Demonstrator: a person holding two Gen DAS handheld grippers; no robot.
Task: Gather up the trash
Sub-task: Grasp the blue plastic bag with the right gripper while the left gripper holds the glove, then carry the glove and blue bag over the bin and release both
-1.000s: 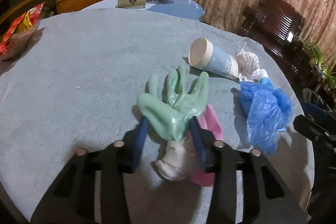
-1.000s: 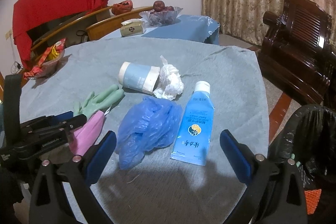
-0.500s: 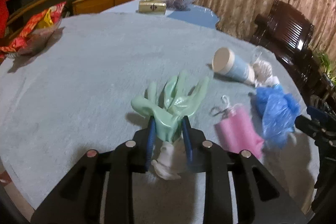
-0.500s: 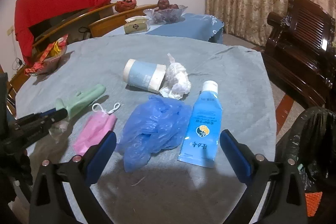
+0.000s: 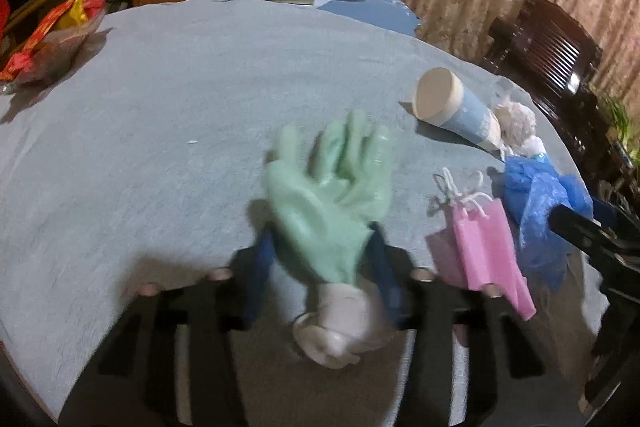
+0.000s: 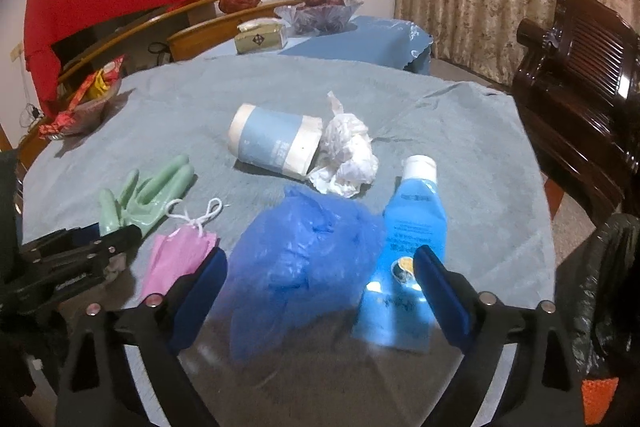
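A green rubber glove lies on the grey-blue tablecloth, its white cuff toward me. My left gripper straddles the glove's wrist; its jaws are opening and the pads no longer squeeze it. A pink face mask lies just right of the glove. My right gripper hangs low over a crumpled blue plastic bag and a blue tube. Its jaws are closing with both between them, not pressed. A paper cup lies on its side beside crumpled tissue.
A black trash bag hangs off the table's right edge. A dark wooden chair stands beyond it. A snack bowl sits at the far left. A tissue box and fruit bowl are on the far table.
The left jaws pinched the glove's wrist and drew it off the pink mask, then widened again. The right gripper sank closer over the blue bag and tube, its jaws narrowing a little.
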